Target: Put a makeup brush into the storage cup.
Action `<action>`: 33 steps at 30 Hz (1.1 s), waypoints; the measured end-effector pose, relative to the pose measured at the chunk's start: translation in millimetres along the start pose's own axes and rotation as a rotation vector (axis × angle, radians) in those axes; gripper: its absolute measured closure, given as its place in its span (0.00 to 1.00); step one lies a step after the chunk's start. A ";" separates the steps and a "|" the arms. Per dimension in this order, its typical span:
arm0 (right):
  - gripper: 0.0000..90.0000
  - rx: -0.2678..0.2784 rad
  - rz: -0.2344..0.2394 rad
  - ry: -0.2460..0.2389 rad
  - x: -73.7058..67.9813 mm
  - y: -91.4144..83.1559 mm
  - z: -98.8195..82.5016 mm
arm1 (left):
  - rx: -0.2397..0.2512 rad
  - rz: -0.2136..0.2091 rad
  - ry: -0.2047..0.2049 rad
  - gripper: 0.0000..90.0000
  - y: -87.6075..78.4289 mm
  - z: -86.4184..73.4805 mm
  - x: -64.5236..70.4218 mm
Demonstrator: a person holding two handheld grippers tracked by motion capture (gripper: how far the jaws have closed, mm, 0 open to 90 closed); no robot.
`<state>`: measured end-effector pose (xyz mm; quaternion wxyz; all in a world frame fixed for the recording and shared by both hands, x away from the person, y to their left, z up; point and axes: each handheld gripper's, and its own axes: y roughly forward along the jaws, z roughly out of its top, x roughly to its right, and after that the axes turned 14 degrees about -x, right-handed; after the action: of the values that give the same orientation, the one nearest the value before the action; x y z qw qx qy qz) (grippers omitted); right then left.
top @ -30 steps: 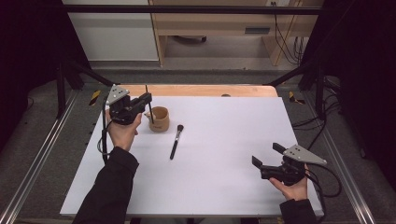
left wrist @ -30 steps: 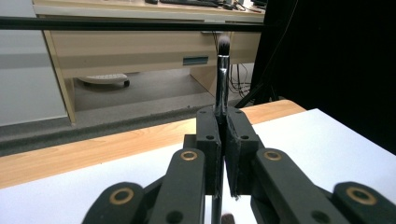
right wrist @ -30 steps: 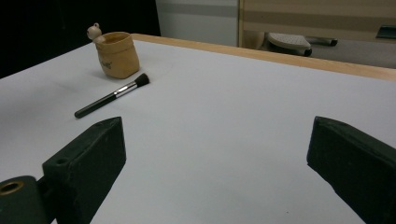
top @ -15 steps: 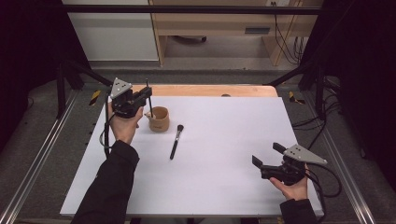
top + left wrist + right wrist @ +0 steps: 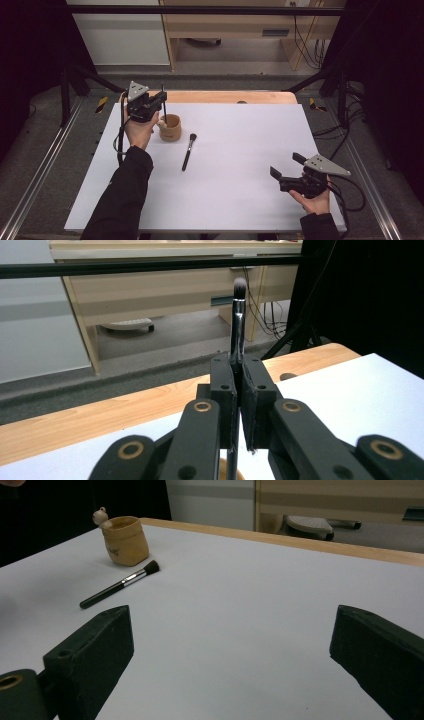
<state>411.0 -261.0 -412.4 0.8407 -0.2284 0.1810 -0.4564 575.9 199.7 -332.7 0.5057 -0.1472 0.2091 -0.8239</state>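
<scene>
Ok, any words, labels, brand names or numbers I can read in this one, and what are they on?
No text reads clearly.
The tan cup has a dark mark on its front: too small and blurred to read.
The brush on the table and the brush in the left gripper: no lettering I can make out.

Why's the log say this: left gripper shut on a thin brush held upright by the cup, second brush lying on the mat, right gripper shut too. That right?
Not quite: the right gripper is open. The right gripper view shows its fingers wide apart with nothing between them. The rest holds: the left gripper is shut on the thin brush, upright by the cup, and the second brush lies on the mat.
</scene>
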 end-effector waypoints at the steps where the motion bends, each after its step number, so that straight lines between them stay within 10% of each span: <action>1: 0.05 0.002 -0.001 -0.002 0.3 -0.1 0.0 | -0.001 0.001 0.001 0.94 1.5 -0.3 0.0; 33: 0.05 0.001 0.003 -0.002 -0.2 0.1 0.0 | -0.056 0.041 0.016 0.94 38.3 -19.7 1.8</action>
<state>411.0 -260.8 -412.5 0.8418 -0.2283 0.1802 -0.4548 595.7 186.6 -368.7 0.5164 -0.1505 0.2389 -0.8084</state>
